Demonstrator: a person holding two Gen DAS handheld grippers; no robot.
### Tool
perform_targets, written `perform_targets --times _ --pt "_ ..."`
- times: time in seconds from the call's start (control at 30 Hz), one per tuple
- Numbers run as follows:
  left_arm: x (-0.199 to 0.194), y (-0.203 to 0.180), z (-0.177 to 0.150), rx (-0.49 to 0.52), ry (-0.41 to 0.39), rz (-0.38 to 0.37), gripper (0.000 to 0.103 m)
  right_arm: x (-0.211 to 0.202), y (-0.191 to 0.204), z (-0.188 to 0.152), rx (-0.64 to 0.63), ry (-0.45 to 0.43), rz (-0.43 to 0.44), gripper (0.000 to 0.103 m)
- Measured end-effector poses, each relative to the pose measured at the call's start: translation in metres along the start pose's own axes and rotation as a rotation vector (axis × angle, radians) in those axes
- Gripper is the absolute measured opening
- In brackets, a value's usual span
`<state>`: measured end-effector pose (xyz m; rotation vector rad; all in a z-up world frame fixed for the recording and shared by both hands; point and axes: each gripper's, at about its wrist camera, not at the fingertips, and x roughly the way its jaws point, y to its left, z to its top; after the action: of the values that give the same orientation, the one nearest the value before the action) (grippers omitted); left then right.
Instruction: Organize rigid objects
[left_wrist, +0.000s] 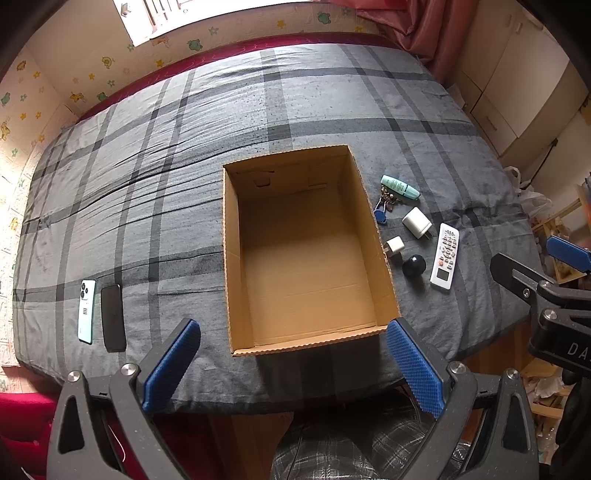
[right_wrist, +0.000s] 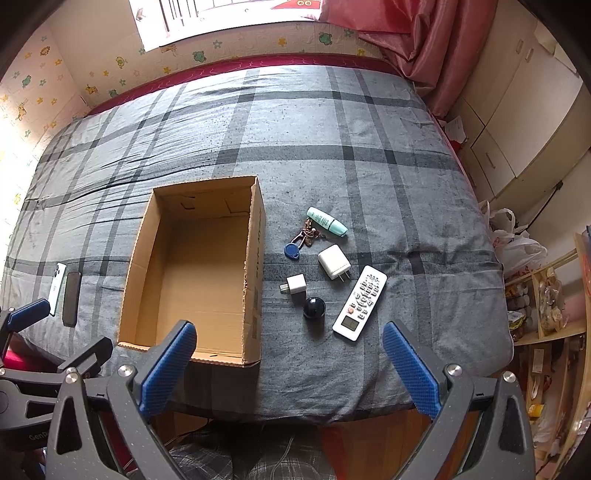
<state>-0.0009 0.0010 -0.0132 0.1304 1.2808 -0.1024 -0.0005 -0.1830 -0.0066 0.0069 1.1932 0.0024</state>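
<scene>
An open, empty cardboard box (left_wrist: 236, 258) (right_wrist: 255, 258) sits on the bed. To its right lie a white remote (left_wrist: 445, 256) (right_wrist: 360, 302), a black ball (left_wrist: 413, 266) (right_wrist: 314, 307), a small white charger (left_wrist: 394, 245) (right_wrist: 296, 285), a larger white charger (left_wrist: 416, 221) (right_wrist: 334, 262), keys with a blue fob (left_wrist: 384, 208) (right_wrist: 301, 240) and a mint tube (left_wrist: 400, 186) (right_wrist: 327, 220). To its left lie a mint phone (left_wrist: 86, 311) (right_wrist: 58, 282) and a black phone (left_wrist: 113, 317) (right_wrist: 71, 298). My left gripper (left_wrist: 291, 365) is open and empty before the box. My right gripper (right_wrist: 288, 369) is open and empty before the remote.
A grey plaid blanket (left_wrist: 184, 147) (right_wrist: 332, 147) covers the bed. A wall with stickers runs along the left and far sides. Pink curtains (right_wrist: 424, 37) and cream cabinets (right_wrist: 517, 110) stand at the right. Shelves (right_wrist: 546, 314) and plastic bags (right_wrist: 517, 243) are beside the bed's right edge.
</scene>
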Motion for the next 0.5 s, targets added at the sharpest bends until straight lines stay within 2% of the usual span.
perform_targets --times 0.5 --pt "-0.0026 0.0016 0.0035 -0.008 -0.005 0.000 0.103 -0.0007 0.0020 0.0044 -0.007 -0.001 -0.001 0.103"
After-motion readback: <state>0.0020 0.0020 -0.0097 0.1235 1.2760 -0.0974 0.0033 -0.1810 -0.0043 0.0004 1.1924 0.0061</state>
